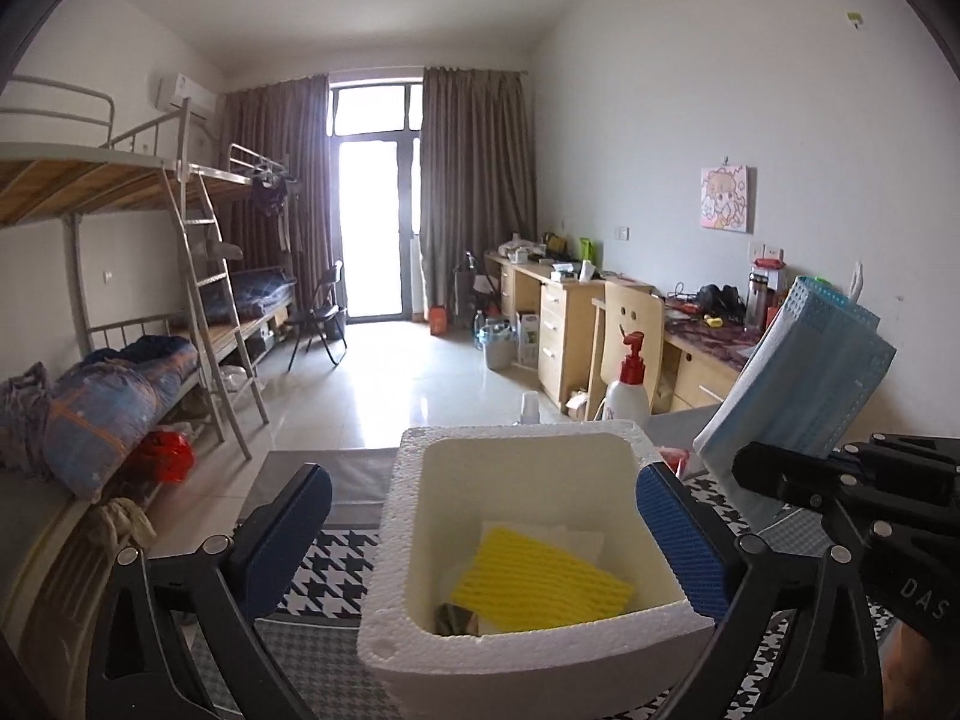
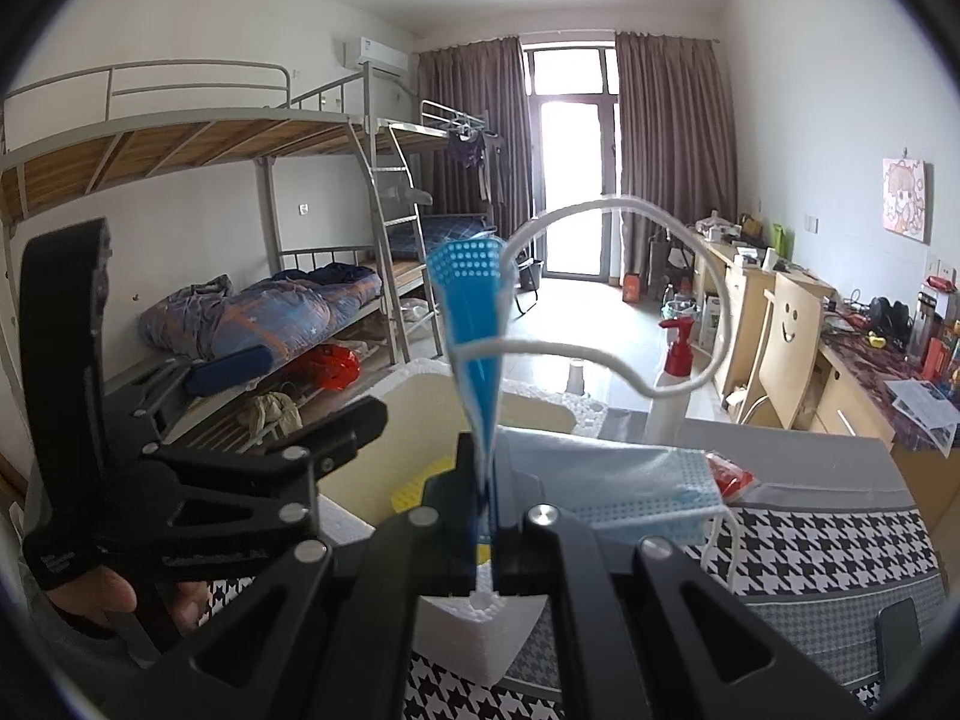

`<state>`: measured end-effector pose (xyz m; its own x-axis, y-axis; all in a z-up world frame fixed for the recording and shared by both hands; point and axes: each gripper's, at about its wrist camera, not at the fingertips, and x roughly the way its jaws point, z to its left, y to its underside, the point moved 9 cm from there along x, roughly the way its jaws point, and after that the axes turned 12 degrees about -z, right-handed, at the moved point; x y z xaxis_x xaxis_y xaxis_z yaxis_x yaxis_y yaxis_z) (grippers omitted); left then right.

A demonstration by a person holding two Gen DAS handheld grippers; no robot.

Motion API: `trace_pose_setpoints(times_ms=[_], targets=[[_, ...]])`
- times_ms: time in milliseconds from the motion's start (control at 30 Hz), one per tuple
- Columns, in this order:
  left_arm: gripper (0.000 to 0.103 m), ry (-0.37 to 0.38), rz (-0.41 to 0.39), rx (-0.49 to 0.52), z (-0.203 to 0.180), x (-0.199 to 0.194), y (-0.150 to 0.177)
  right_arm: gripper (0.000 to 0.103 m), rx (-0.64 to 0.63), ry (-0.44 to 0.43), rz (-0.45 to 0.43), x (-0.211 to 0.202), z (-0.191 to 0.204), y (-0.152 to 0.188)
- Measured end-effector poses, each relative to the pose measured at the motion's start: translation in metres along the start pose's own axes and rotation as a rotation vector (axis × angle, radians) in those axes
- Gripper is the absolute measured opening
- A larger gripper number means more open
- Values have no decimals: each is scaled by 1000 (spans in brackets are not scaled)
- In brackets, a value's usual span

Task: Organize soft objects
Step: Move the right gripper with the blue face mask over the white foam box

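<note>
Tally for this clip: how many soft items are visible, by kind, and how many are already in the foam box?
Blue face masks: 2, one pinched in the right gripper, one lying on the table.
Yellow foam net: 1, in the white foam box.
White sheets beneath it: count unclear.
Total countable: 3; 1 boxed.

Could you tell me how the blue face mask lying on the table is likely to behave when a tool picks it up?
The face mask will probably be floppy: it is thin pleated cloth lying flat on the table. It is likely very light, and its ear loop may dangle or snag, judging from the loops trailing off the held mask.
</note>
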<state>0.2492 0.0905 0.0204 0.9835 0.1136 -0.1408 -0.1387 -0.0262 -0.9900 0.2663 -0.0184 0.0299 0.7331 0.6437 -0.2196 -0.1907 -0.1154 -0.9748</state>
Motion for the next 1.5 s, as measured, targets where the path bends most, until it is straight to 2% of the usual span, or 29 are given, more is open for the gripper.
trace_pose_setpoints(times_ms=[667,1167,1500], targets=[[102,-73,-24,-20,36,-24,4,5,-15,-45,-10,11,16,-5],[102,-117,-31,-21,57,-38,9,5,-19,-74,25,27,31,0],[102,-136,-18,-29,62,-42,14,5,-5,-67,97,42,30,10]])
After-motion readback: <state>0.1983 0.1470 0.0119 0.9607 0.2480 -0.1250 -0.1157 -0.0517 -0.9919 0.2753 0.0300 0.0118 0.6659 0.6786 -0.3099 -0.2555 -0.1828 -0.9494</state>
